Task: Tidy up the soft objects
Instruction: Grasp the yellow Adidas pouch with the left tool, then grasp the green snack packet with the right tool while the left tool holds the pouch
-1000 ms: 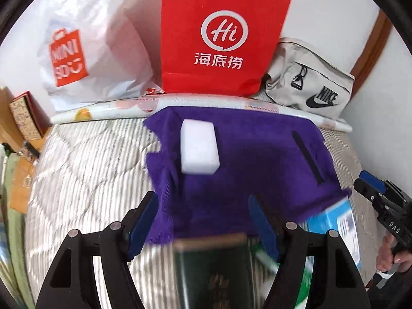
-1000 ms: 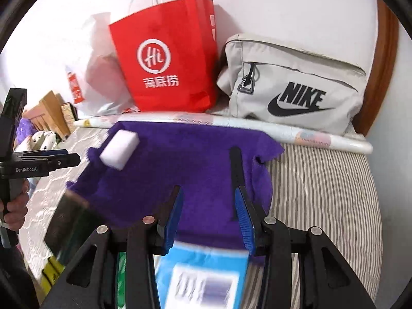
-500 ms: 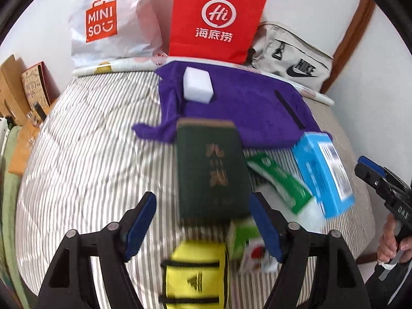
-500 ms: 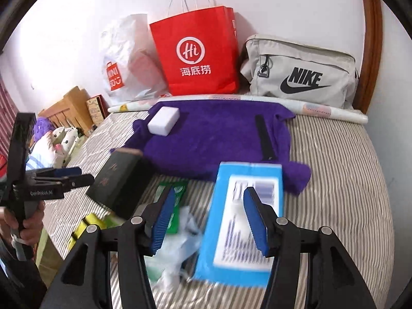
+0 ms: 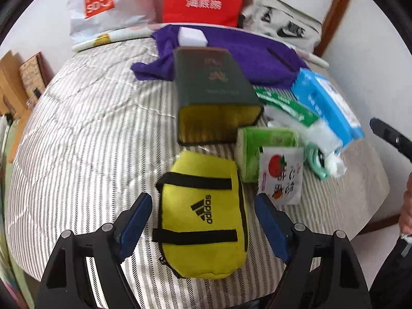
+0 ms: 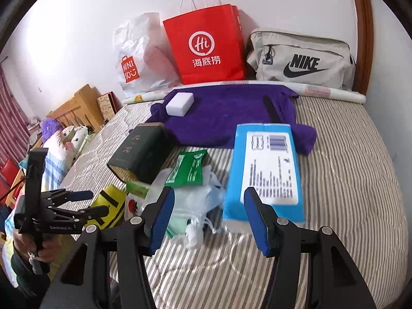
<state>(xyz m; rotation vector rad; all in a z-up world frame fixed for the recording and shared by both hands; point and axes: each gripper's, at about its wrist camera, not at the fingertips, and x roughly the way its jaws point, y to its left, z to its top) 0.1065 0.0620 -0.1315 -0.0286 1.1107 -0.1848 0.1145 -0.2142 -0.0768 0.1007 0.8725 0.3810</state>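
On the striped bed lie a purple towel [image 6: 231, 113] with a white sponge [image 6: 179, 103] on it, a dark green book [image 5: 211, 82], a blue tissue pack [image 6: 265, 170], a green packet [image 6: 190, 168], clear plastic bags [image 6: 195, 203] and a yellow Adidas pouch [image 5: 203, 221]. My left gripper [image 5: 203, 213] is open, its fingers either side of the yellow pouch, above it. My right gripper [image 6: 208, 211] is open and empty, near the blue pack's near end and the plastic bags. The left gripper also shows in the right wrist view [image 6: 85, 203].
A red paper bag [image 6: 208, 46], a white Miniso bag [image 6: 136, 56] and a grey Nike bag [image 6: 301, 59] stand against the wall behind a rolled sheet. A small green box [image 5: 260, 149] and a tomato sachet [image 5: 280, 175] lie by the pouch. Wooden furniture [image 6: 74, 108] stands left.
Both grippers have pulled back toward the bed's near edge. The yellow pouch, green box and sachet have come into the left view; the blue pack is now fully in the right view.
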